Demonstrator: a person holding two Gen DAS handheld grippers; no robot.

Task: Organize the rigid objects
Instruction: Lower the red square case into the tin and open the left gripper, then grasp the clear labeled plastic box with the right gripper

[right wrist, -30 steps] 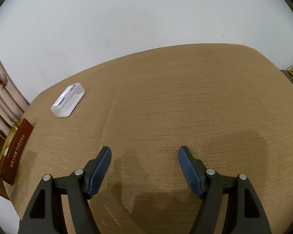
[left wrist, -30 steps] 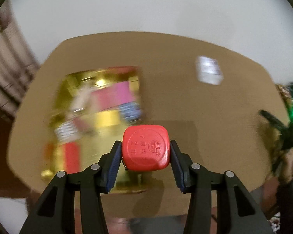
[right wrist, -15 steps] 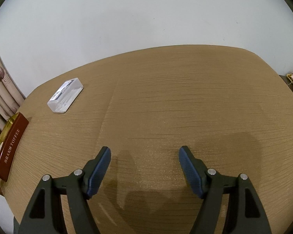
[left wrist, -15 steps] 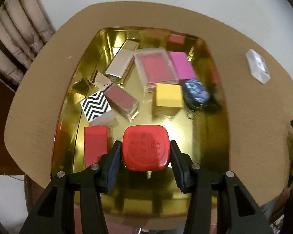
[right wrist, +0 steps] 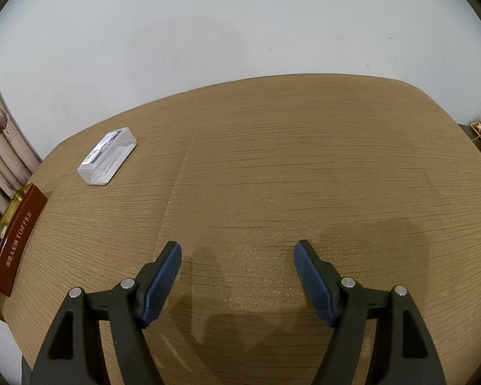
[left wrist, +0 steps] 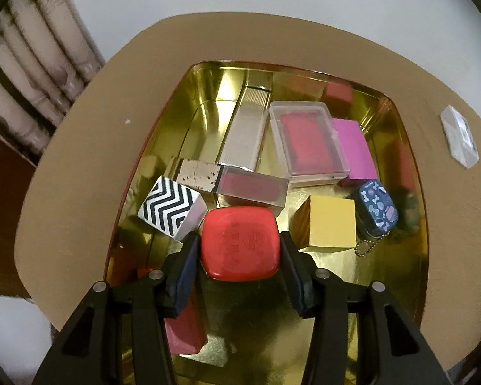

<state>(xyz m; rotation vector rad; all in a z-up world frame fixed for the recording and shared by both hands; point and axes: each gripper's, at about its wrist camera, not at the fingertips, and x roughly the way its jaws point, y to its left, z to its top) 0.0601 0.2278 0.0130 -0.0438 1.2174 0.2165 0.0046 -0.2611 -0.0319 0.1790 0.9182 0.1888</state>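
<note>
In the left wrist view, your left hand-held gripper (left wrist: 239, 250) is clamping the red box (left wrist: 239, 243) above the gold tin (left wrist: 415, 224), near the yellow cube (left wrist: 330, 224). In the right wrist view, your right hand-held gripper (right wrist: 237, 261) is hanging spread wide and holding nothing over the tabletop (right wrist: 304, 160), well apart from the clear case (right wrist: 107, 155).

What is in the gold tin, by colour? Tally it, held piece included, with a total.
Red: 2, red box in left claw, dark red block
Clear over red: 2, clear case, gloss tube
Pink: 1, pink block
Yellow: 1, yellow cube
Blue: 1, blue tin
Black-and-white: 1, zigzag box
Silver: 1, silver tube
Total: 9, far red patch uncounted
</note>
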